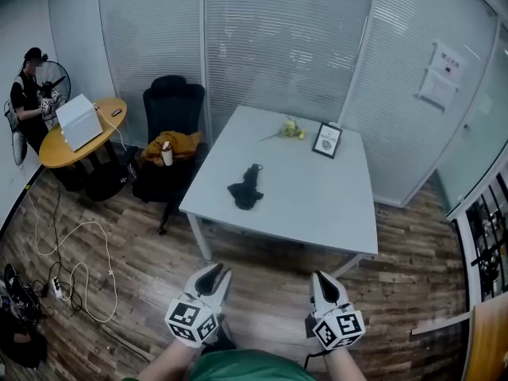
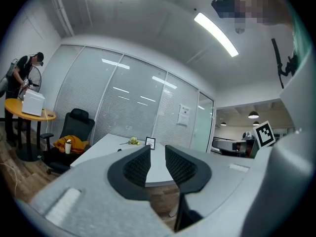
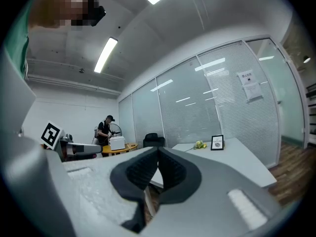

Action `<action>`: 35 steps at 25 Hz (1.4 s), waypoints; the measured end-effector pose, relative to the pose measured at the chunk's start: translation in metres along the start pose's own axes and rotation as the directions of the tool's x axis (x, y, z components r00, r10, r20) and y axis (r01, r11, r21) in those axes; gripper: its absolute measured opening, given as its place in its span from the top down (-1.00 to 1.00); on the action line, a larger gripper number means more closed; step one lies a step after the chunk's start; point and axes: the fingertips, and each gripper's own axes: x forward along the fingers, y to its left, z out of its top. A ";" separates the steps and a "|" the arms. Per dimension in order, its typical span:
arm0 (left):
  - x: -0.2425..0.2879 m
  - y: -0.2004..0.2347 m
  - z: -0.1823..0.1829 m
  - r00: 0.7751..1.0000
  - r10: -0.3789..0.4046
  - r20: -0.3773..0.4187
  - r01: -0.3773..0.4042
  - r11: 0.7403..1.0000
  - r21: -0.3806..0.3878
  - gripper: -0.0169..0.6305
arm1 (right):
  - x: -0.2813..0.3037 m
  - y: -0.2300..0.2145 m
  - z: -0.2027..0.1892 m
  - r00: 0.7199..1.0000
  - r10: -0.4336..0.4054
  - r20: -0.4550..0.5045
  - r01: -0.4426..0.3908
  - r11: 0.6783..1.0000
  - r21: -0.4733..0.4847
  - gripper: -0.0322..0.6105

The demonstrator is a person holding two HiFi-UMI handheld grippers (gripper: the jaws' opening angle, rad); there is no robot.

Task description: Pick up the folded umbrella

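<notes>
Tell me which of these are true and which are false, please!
1. The black folded umbrella lies on the white rectangular table. True.
2. The left hand-held gripper is holding the umbrella. False: it holds nothing and is short of the table, over the wooden floor.
3. A small black-framed picture stands on the table. True.
4. The black office chair has nothing on it. False: an orange cloth and a white bottle are on its seat.
5. The yellow flowers lie on the floor. False: they lie on the table, beside the picture.
</notes>
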 end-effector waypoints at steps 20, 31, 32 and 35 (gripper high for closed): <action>0.116 0.170 0.029 0.998 -0.062 0.025 0.062 0.998 -0.012 0.64 | 0.206 0.002 -0.017 0.995 -0.029 -0.092 0.034 0.998 0.050 0.89; 0.230 0.224 0.060 0.996 0.094 -0.004 -0.094 0.995 0.037 0.63 | 0.340 -0.078 0.008 0.993 0.110 -0.030 -0.108 0.992 0.071 0.89; 0.245 0.226 0.062 0.995 0.100 -0.008 -0.100 0.995 0.033 0.63 | 0.348 -0.090 0.011 0.993 0.113 -0.027 -0.110 0.991 0.070 0.89; 0.288 0.227 0.060 0.994 0.104 -0.030 -0.103 0.994 0.028 0.63 | 0.368 -0.128 0.017 0.994 0.105 -0.026 -0.103 0.992 0.077 0.89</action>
